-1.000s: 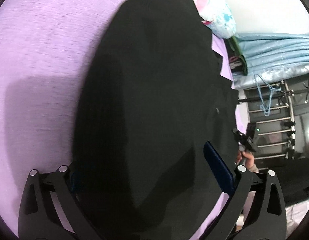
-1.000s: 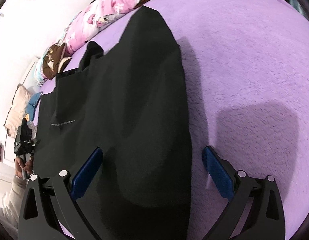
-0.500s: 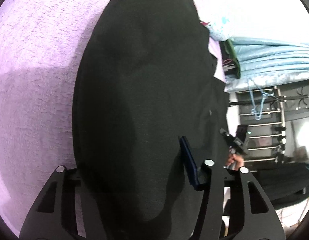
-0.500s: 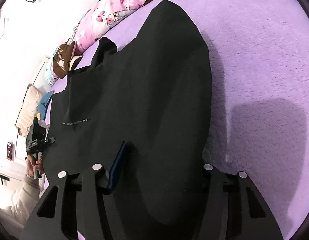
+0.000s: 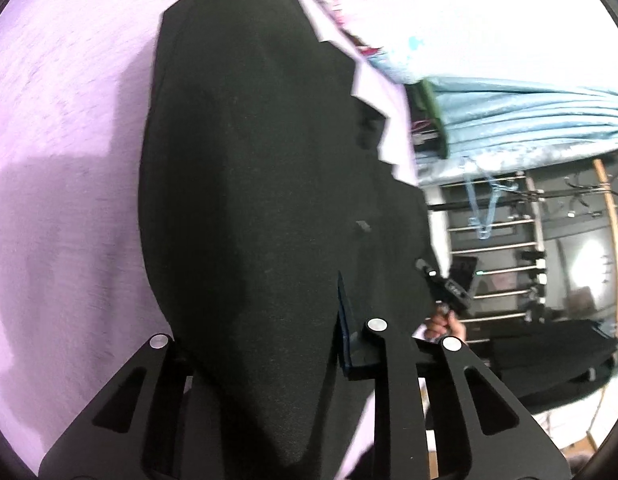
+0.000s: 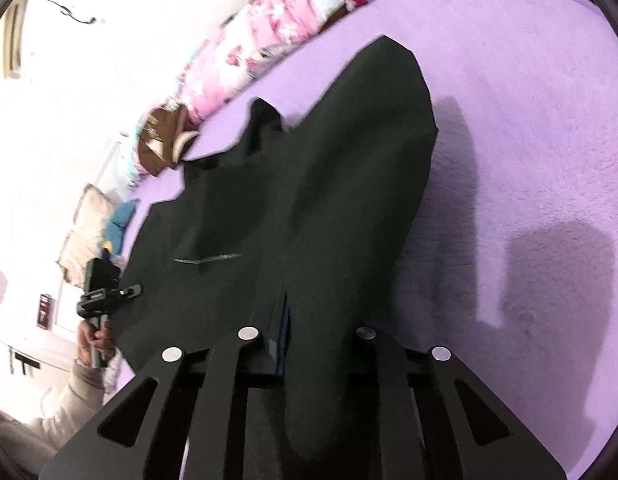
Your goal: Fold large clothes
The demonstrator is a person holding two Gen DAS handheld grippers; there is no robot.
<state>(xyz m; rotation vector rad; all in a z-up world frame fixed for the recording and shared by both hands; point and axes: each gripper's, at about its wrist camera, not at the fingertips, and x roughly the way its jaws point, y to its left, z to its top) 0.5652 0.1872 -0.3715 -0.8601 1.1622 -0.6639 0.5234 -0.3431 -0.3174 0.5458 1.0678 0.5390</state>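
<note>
A large black garment [image 5: 261,184] lies spread on a purple bed cover [image 5: 69,80]. My left gripper [image 5: 269,344] is shut on the garment's near edge, and the cloth rises in a ridge between its fingers. The garment [image 6: 309,208] also shows in the right wrist view, on the same cover [image 6: 529,120]. My right gripper [image 6: 317,336] is shut on another part of the near edge. Each gripper appears in the other's view, the right one [image 5: 449,288] at the bed's side, the left one [image 6: 105,292] at the left edge.
Pink and blue floral bedding [image 6: 277,48] and pillows [image 6: 89,236] line the far side by the white wall. A light blue curtain [image 5: 529,116], a metal rack [image 5: 501,248] with a blue hanger [image 5: 485,208] stand beyond the bed.
Both grippers have closed from wide open onto the garment's near edge. The cloth now bunches and lifts between the fingers of each.
</note>
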